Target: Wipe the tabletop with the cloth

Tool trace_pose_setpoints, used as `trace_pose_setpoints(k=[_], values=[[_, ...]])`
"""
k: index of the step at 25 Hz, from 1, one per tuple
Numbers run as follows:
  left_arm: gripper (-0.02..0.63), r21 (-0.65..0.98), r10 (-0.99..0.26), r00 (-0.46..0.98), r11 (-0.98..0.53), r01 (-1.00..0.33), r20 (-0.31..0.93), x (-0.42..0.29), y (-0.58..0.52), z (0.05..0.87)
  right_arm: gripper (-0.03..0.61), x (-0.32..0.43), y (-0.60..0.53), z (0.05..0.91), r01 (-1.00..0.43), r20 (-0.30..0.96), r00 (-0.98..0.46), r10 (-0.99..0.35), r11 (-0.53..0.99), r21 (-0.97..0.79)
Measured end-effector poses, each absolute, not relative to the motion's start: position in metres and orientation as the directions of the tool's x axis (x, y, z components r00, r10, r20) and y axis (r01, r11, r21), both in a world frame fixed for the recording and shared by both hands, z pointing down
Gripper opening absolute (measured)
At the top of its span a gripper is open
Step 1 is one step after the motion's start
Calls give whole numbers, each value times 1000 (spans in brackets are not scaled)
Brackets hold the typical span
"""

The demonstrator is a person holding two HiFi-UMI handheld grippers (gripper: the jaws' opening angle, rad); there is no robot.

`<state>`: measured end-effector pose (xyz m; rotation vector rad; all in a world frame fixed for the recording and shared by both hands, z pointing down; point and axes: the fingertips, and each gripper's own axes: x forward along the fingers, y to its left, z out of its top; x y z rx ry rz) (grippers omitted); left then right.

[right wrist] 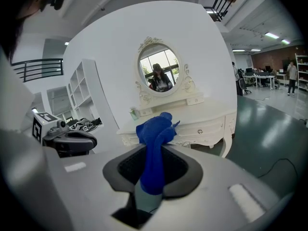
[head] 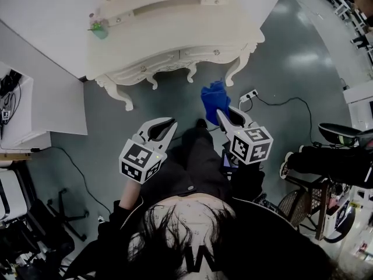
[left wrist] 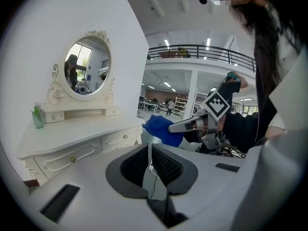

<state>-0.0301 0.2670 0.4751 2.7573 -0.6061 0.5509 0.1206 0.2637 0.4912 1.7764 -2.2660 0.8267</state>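
Right gripper [right wrist: 154,163] was clamped on the blue cloth [right wrist: 155,129]: both jaws pressed in on it, a bunched end sticking up past the tips and the rest hanging down between the pads. Over on the other side, the left gripper [left wrist: 149,150] had its jaws drawn together with only a thin slit between them and nothing in it.

From the head view, both grippers were held out in front of the person, side by side and apart, over the grey floor [head: 175,107]. The cloth was up in the air just short of the white dressing table [head: 175,34], near its right front leg, not touching the tabletop [right wrist: 192,110].

On that tabletop a small green bottle [head: 99,30] stood toward the left back corner, below the oval mirror [right wrist: 159,71]. A power strip [head: 249,95] lay on the floor just to the right of the cloth, its cable trailing off to the right.
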Motion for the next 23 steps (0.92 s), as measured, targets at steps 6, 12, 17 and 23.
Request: trace_pose_setpoints(k=[6, 12, 17, 23], values=[[3, 178, -339, 845, -881, -439, 413, -33, 268, 477, 89, 118, 263, 488, -935, 435, -285, -854, 149, -321], [2, 190, -348, 847, -873, -449, 402, -38, 268, 477, 89, 117, 260, 481, -940, 436, -283, -854, 156, -304], [2, 202, -373, 841, -857, -474, 392, -46, 261, 477, 89, 118, 252, 478, -943, 444, -284, -850, 163, -290], [2, 204, -404, 832, -841, -502, 380, -55, 242, 477, 89, 124, 230, 469, -948, 436, -275, -857, 166, -271]])
